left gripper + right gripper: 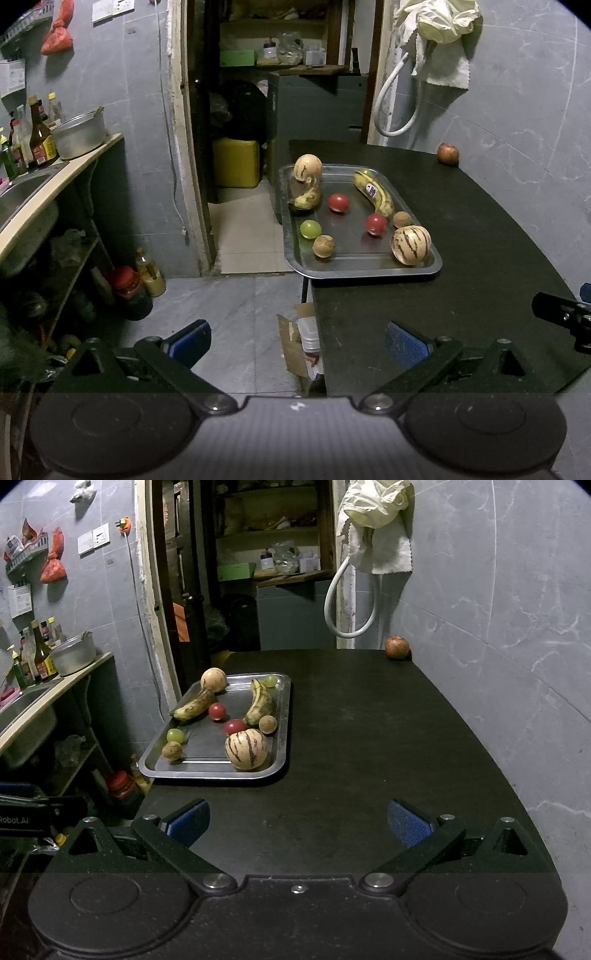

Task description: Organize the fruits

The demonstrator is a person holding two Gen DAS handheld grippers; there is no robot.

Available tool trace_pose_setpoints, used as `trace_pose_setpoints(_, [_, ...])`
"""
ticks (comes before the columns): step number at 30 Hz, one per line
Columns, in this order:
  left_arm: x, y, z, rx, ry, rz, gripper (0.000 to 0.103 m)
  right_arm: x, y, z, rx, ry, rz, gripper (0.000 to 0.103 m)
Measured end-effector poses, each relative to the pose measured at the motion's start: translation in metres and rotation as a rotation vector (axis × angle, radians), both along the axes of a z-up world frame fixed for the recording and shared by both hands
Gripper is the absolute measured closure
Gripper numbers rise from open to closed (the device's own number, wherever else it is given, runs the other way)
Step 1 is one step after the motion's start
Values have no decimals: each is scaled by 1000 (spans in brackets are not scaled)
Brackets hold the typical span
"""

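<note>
Fruit lies on metal tray (280,738) at table's (369,738) left edge, one reddish fruit (397,647) apart; left gripper (297,341) and right gripper (299,821) both spread wide, empty.

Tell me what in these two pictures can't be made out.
- Banana sticker: too small to read in the left view.
- Second green grape: right view only; in the left view the banana hides it.
- Shelf jars: dim, blurred in both.
- Box under the table: contents cut off by the table edge, left view.
</note>
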State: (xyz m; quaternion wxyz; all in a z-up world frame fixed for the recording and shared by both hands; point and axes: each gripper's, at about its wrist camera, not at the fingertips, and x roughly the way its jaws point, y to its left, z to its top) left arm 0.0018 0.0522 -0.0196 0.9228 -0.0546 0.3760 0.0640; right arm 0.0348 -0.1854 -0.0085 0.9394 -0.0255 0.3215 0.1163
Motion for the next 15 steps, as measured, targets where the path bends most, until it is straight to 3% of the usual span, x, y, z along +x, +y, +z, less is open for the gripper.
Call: trace_pose_setpoints(15, [-1,1,2,6,-3,6,1,0,0,0,4,0,3,1])
